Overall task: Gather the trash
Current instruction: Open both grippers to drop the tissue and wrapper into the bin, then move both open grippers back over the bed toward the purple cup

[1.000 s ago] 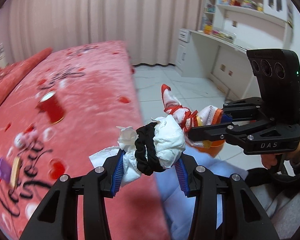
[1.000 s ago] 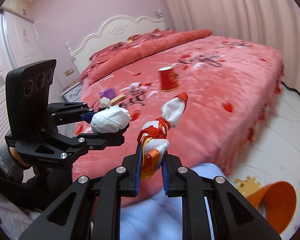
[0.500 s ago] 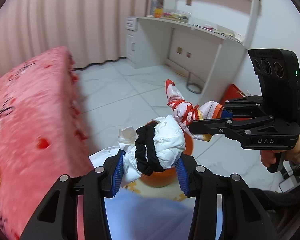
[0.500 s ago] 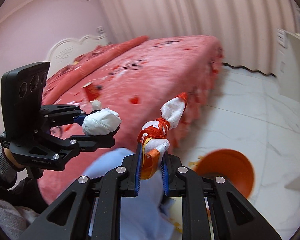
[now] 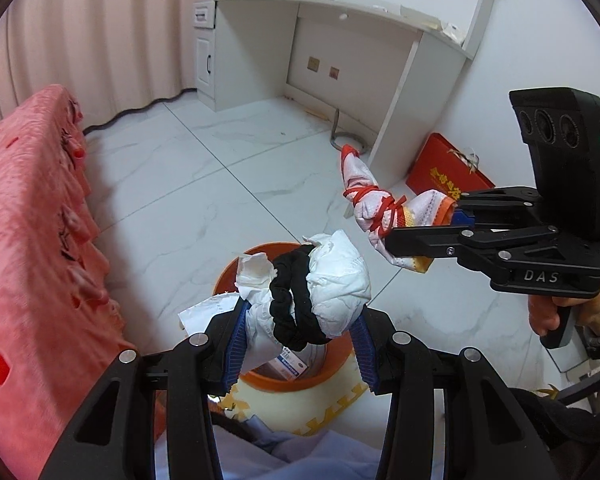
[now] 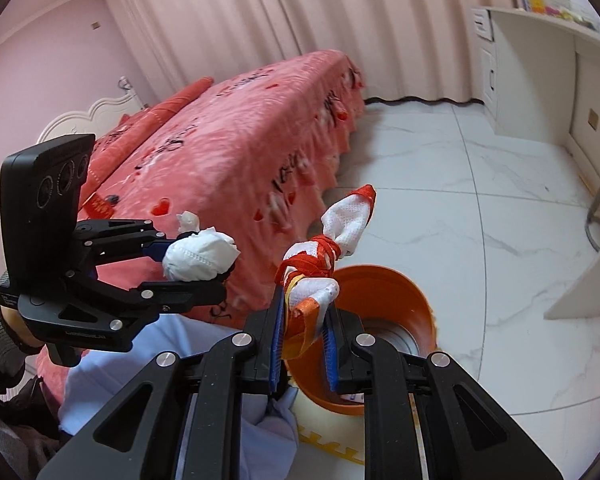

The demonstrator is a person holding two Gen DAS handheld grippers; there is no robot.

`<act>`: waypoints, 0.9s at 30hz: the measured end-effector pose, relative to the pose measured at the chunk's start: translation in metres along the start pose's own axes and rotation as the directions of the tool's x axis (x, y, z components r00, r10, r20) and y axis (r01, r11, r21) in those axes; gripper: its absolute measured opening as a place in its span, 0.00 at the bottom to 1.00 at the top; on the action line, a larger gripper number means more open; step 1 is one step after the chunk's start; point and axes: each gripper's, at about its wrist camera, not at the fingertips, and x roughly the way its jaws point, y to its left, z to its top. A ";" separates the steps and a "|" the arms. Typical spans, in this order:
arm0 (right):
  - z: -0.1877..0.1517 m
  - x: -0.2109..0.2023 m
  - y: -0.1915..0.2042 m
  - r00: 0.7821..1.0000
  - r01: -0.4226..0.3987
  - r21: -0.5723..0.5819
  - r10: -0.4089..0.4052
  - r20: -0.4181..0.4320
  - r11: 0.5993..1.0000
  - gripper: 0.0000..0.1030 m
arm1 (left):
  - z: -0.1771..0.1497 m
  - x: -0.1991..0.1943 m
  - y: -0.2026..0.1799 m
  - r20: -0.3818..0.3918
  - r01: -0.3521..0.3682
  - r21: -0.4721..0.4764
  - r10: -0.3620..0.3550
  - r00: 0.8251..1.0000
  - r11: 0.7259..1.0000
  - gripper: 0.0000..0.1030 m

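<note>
The orange bin point(image 5: 260, 376) stands on the white marble floor point(image 5: 204, 200), just beside the foot of the pink bed point(image 5: 32, 260), and serves as the mark for everything else.

Above the bin's near rim, the left hand-held gripper point(image 5: 298, 344) pinches a white paper wad point(image 5: 332, 292) between its blue pads point(image 5: 236, 344). A black hair tie point(image 5: 290, 300) rings the wad. Inside the bin, under the wad, lies a white packet with a blue printed label point(image 5: 290, 362); its writing is too small to read.

Up and to the right of the bin in the left view, the right hand-held gripper point(image 5: 436, 236) is pressed tight on a white mesh bundle point(image 5: 376, 208) bound with red string and edged in orange. The gripper's black body carries the raised letters "DAS" point(image 5: 540, 277), and a hand point(image 5: 568, 312) grips its handle. In the right view the same bundle point(image 6: 324, 264) sticks up from the right hand-held gripper point(image 6: 303, 344) over the bin point(image 6: 380, 292), and the left hand-held gripper point(image 6: 198, 276) holds the wad point(image 6: 198, 258) to the left of the bin, in front of the bed point(image 6: 228, 148).

Beyond the bin, a red box point(image 5: 448, 172) with gold characters, unreadable here, leans at the foot of the white bench point(image 5: 340, 12). Pale blue cloth point(image 5: 284, 456) lies on the near side of the bin.
</note>
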 end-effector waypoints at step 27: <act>0.015 0.008 0.034 1.000 -0.026 -0.029 0.027 0.015 0.999 0.43 | -0.008 -0.036 0.010 0.014 -0.109 -0.080 0.110 0.994 0.991 0.69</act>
